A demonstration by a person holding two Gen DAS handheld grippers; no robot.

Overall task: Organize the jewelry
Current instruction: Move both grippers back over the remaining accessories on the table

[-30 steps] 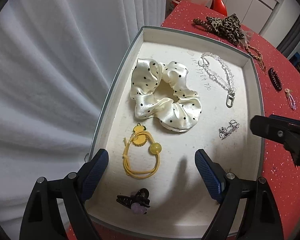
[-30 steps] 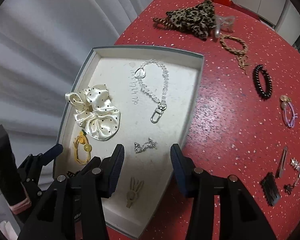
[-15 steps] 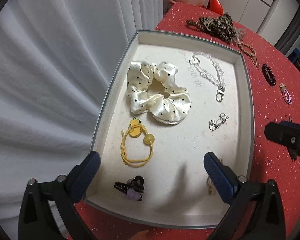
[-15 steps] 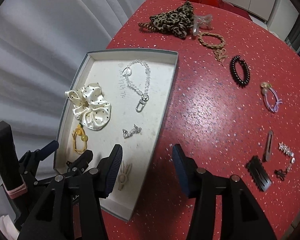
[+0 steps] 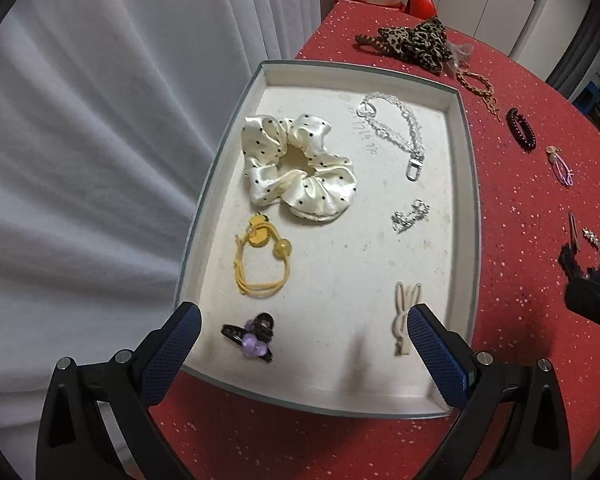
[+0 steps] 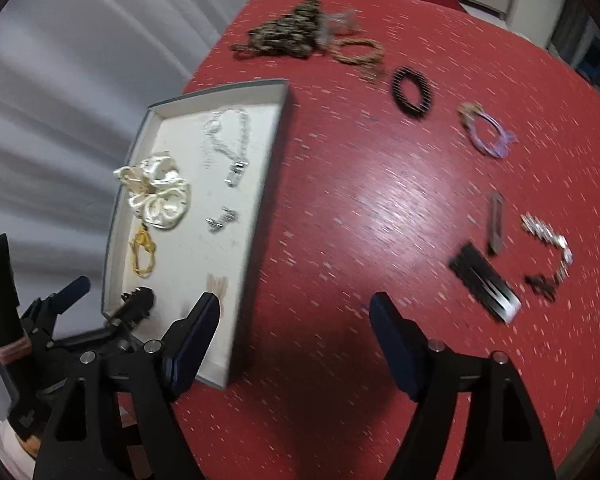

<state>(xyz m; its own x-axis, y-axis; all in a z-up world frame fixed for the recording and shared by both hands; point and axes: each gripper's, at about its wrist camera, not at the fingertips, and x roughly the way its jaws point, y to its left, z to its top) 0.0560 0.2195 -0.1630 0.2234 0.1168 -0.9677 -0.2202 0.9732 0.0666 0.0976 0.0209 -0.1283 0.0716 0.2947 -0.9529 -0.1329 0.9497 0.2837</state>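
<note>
1. The left claw (image 5: 304, 344) hangs wide open and empty over the near end of the tray (image 5: 474, 216).
2. The right claw (image 6: 294, 332), its jaws just opening, is empty above the red surface (image 6: 360, 184).
3. Only the left view shows the cream rabbit clip (image 5: 405, 318) sharply: long axis 12 to 6, ears at 12.
4. Only the right view shows the black comb clip (image 6: 482, 280) whole, long axis 10 to 4, at the claw's 2 o'clock.

Scrunchie (image 5: 298, 166) in tray (image 5: 466, 184)
</note>
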